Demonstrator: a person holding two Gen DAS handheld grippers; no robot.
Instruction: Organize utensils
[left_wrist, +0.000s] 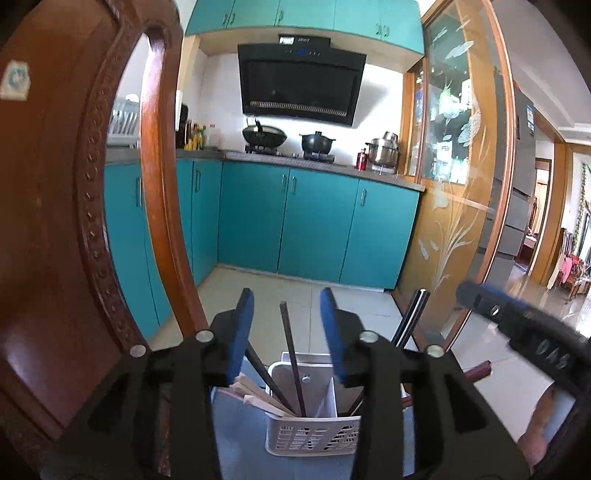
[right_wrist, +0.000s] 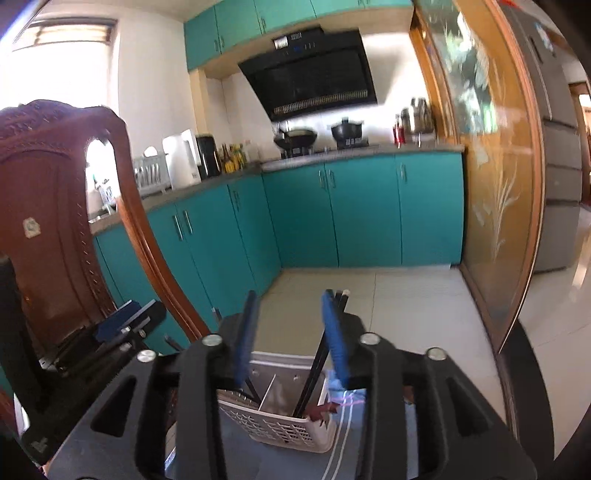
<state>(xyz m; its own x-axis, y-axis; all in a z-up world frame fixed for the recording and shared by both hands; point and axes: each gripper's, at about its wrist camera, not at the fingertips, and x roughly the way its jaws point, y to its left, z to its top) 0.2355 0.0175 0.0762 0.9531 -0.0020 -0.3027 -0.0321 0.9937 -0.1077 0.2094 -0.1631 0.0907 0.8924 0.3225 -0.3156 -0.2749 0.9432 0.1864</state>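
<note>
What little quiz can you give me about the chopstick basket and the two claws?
1. True or false: the left claw is shut tight.
2. What colour is the basket? A white, B red, C green.
3. Fill in: a divider splits the basket into ___ compartments.

Key: 1 false; it is open, and so is the right claw. 2 A. 3 two.

Dark chopsticks (left_wrist: 291, 354) upright in white caddy (left_wrist: 314, 432)
</note>
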